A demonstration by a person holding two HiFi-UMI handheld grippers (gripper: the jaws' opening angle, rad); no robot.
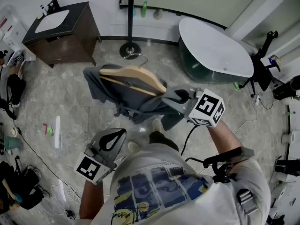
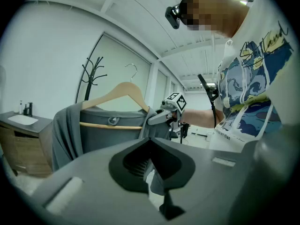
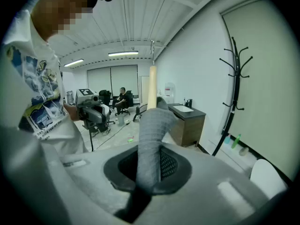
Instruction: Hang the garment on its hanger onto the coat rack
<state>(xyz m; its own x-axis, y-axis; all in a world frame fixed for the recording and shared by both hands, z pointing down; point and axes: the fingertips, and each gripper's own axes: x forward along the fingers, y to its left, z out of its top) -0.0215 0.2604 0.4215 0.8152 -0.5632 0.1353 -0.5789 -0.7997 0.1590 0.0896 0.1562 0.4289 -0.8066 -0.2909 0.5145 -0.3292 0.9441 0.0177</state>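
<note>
Right gripper view, garment (image 3: 153,125) clamped in tool (image 3: 146,179)

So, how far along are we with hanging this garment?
Done: the garment sits on its hanger, held up in the air. In hand: the right tool is clamped on the garment at one hanger end. Left: carry it to the coat rack and hook it on.

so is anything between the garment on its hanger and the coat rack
Nothing visible does: the garment, held in the right gripper, faces bare floor up to the coat rack; the cabinet and white table sit off to the sides.
</note>
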